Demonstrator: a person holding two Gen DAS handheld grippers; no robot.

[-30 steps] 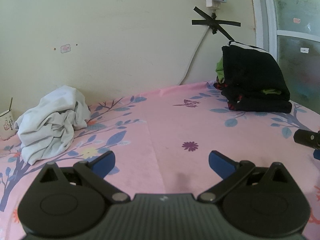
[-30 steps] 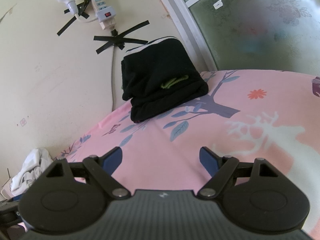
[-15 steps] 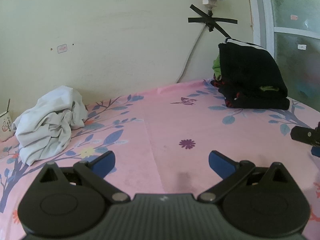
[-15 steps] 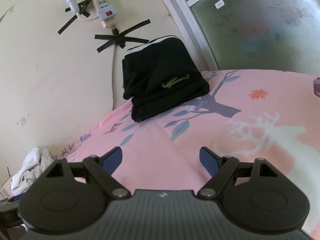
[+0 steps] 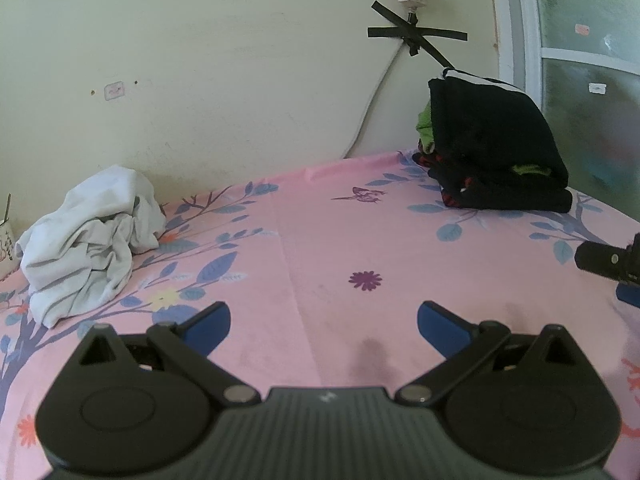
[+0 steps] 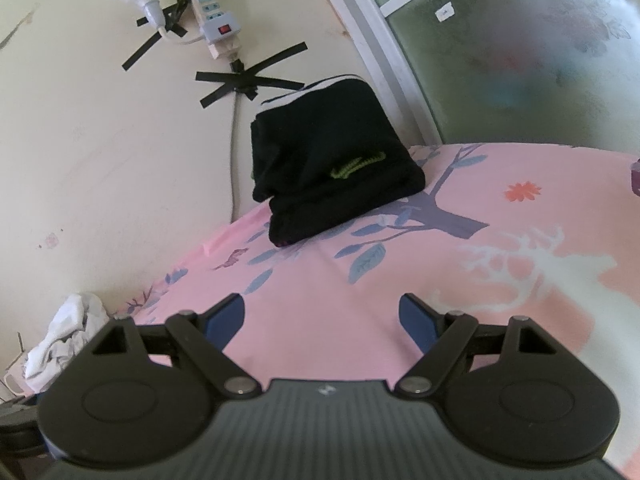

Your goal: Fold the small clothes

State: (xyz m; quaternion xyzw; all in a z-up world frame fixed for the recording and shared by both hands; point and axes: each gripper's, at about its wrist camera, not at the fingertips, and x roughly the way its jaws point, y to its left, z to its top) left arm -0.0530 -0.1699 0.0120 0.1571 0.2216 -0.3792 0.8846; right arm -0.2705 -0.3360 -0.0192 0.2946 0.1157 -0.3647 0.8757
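Note:
A crumpled white garment (image 5: 92, 240) lies on the pink floral sheet (image 5: 328, 240) at the left, near the wall; it also shows small at the far left of the right wrist view (image 6: 68, 336). A stack of folded black clothes (image 5: 496, 152) sits at the back right by the window; the right wrist view shows it straight ahead (image 6: 332, 168). My left gripper (image 5: 324, 320) is open and empty, low over the sheet's middle. My right gripper (image 6: 322, 314) is open and empty, in front of the black stack. Part of the right gripper (image 5: 608, 260) shows at the left wrist view's right edge.
A cream wall (image 5: 240, 80) with a taped power strip (image 6: 216, 28) and cable runs behind the bed. A frosted window (image 6: 540, 48) stands at the right. A mug (image 5: 6, 240) sits at the far left edge.
Both grippers have drifted slightly, shifting the view a little; the white garment and the black stack have not moved. Both grippers stay open.

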